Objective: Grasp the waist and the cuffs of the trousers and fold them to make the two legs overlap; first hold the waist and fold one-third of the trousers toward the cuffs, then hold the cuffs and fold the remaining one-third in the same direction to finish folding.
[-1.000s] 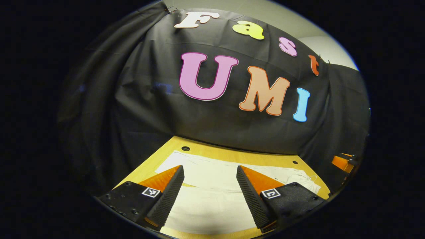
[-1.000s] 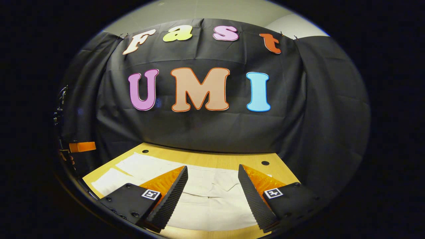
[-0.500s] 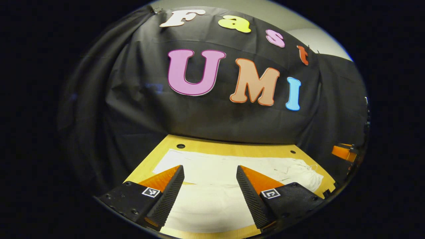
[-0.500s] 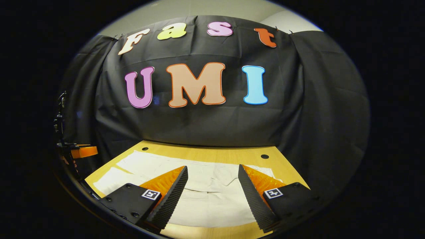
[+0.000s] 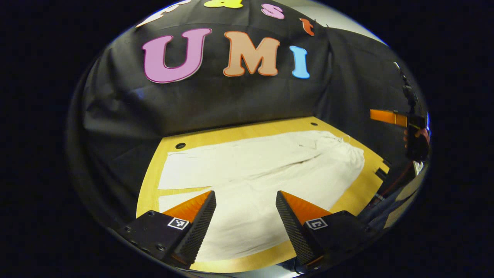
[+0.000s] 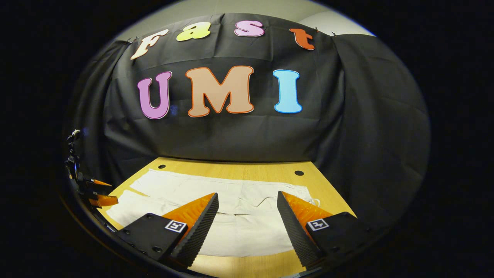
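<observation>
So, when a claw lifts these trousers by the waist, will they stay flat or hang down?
The trousers lie flat with soft creases on the table, so they probably sag and drape when lifted. The cloth looks thin, so likely light. A one-point grip may let the far leg trail, so lifting with both claws seems safer.

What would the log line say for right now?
phase: approach | trousers: flat, unfolded on table | left gripper: open, above trousers | right gripper: open, above trousers
</observation>
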Tool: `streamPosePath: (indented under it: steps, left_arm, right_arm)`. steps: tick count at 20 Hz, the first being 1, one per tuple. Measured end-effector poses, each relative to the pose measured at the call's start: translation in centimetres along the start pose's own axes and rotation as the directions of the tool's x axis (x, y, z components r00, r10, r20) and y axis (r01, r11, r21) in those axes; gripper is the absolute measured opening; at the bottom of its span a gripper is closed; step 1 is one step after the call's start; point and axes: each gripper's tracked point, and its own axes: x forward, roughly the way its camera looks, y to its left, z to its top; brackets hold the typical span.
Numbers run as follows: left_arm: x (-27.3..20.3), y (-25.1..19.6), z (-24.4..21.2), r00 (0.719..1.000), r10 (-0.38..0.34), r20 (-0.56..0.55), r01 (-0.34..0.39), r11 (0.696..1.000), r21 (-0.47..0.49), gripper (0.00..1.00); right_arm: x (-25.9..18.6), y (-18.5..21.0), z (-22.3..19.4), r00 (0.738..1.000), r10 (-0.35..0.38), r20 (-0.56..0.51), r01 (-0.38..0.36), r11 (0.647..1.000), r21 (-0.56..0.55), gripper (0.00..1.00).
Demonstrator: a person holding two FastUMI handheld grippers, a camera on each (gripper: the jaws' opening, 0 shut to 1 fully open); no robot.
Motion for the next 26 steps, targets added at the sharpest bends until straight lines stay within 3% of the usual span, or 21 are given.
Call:
streamPosePath:
  steps: [3,6,12,18,21,26]
  left_arm:
    - [0.4,0.4,-4.0,0.988,-0.069,-0.136,0.081,0.993,0.084,0.93]
    - [-0.3,1.5,-7.8,0.956,-0.115,-0.269,0.166,0.97,0.176,0.93]
    - [-2.1,4.2,-15.7,0.837,-0.18,-0.517,0.348,0.904,0.249,0.9]
    - [-2.9,6.5,-19.8,0.747,-0.156,-0.646,0.447,0.837,0.315,0.84]
    - [-2.0,7.3,-19.7,0.743,-0.17,-0.648,0.455,0.837,0.302,0.78]
    - [-2.1,7.4,-19.9,0.688,-0.181,-0.703,0.518,0.801,0.301,0.76]
  right_arm:
    - [-0.2,0.5,-0.3,1.0,-0.004,-0.011,0.004,1.0,-0.025,0.98]
    - [-0.1,1.0,-1.0,1.0,-0.01,-0.025,0.009,1.0,-0.026,0.97]
    - [-0.3,1.5,-2.1,0.998,-0.038,-0.057,0.037,0.999,-0.027,0.98]
    - [-0.6,1.9,-2.9,0.995,-0.069,-0.07,0.066,0.997,-0.051,0.98]
    - [-1.1,2.2,-3.2,0.995,-0.071,-0.071,0.066,0.995,-0.075,0.98]
    - [-1.4,2.1,-4.5,0.993,-0.066,-0.097,0.059,0.995,-0.077,0.97]
